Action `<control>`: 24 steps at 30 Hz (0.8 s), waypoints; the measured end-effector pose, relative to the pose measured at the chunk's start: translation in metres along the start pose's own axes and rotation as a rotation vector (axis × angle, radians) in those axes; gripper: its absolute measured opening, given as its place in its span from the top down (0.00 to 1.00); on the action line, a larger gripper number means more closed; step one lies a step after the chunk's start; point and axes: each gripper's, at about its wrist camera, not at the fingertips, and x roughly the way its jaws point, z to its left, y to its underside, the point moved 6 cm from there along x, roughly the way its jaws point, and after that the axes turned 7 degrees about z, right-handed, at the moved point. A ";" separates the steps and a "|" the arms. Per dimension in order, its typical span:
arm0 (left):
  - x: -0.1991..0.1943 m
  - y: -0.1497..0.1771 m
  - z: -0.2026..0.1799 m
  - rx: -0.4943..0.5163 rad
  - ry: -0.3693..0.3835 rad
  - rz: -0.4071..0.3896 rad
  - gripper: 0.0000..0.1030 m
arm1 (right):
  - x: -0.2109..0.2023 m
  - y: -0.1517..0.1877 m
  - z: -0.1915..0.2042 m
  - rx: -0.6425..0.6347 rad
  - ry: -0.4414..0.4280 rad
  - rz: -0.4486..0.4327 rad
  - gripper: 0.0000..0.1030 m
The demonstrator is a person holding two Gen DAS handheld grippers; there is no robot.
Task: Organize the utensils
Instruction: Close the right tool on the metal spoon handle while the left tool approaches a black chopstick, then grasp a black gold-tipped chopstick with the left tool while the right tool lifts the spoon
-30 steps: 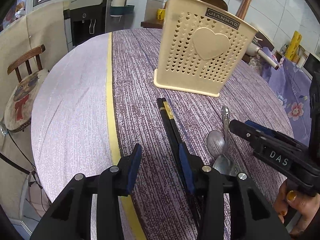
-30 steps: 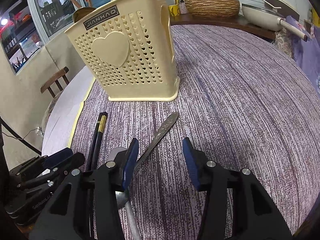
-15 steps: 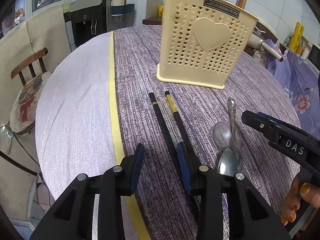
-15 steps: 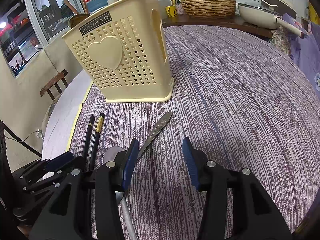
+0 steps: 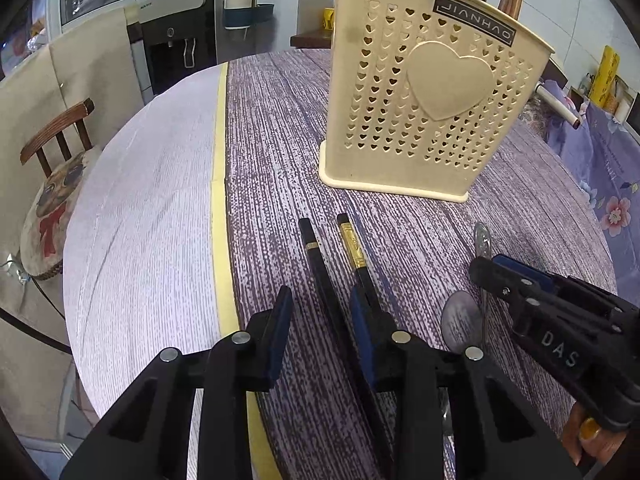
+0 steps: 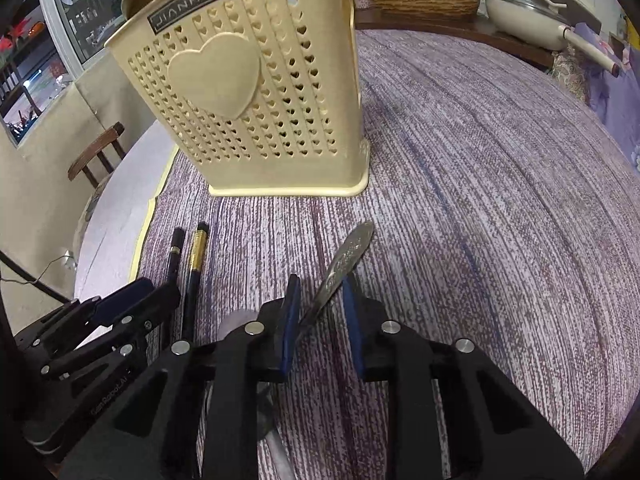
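Your left gripper (image 5: 320,332) has just been closing; its jaws aren't shut yet. One black chopstick (image 5: 320,276) runs between the pads w/ a clear gap on the left side, and a second chopstick (image 5: 354,246) w/ a gold band lies just right of it, passing under the right pad (image 5: 362,340). Can't tell if that pad touches either one.

Your right gripper (image 6: 320,316) has also been narrowing. A spoon handle (image 6: 348,258) sits between its blue pads, slanting up to the far right; can't tell if they're pressing it yet. The spoon bowl (image 5: 460,324) lies near the table edge.

The cream holder (image 5: 424,112) w/ heart cutouts stands upright on the purple tablecloth (image 6: 500,180), farther back, apart from all utensils.
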 end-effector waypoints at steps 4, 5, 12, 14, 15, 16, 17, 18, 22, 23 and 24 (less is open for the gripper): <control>0.001 -0.004 0.002 0.007 0.001 0.003 0.74 | 0.006 -0.007 0.006 -0.018 0.035 -0.001 0.80; 0.002 -0.004 0.002 0.006 0.002 0.003 0.75 | 0.007 -0.008 0.008 -0.023 0.042 -0.001 0.80; 0.002 -0.008 0.003 0.007 0.008 0.009 0.78 | 0.015 -0.017 0.015 -0.055 0.084 0.006 0.85; 0.003 -0.009 0.003 0.004 0.005 0.009 0.81 | 0.015 -0.017 0.013 -0.049 0.076 0.002 0.87; 0.003 -0.010 0.003 0.002 0.006 0.010 0.82 | 0.013 -0.017 0.011 -0.047 0.072 0.001 0.88; 0.004 -0.011 0.004 -0.001 0.006 0.011 0.83 | 0.013 -0.017 0.011 -0.045 0.068 0.000 0.89; 0.004 -0.011 0.004 -0.003 0.007 0.012 0.86 | 0.013 -0.017 0.010 -0.042 0.063 -0.001 0.89; 0.005 -0.013 0.005 -0.008 0.010 0.014 0.88 | 0.013 -0.016 0.008 -0.039 0.056 -0.001 0.90; 0.005 -0.014 0.007 -0.029 0.025 0.016 0.89 | 0.011 -0.017 0.000 -0.006 -0.012 -0.006 0.93; 0.005 -0.014 0.007 -0.033 0.028 0.015 0.89 | 0.010 -0.016 -0.001 0.000 -0.028 -0.009 0.94; 0.006 -0.015 0.008 -0.038 0.031 0.015 0.89 | 0.008 -0.014 0.002 0.003 -0.040 -0.011 0.94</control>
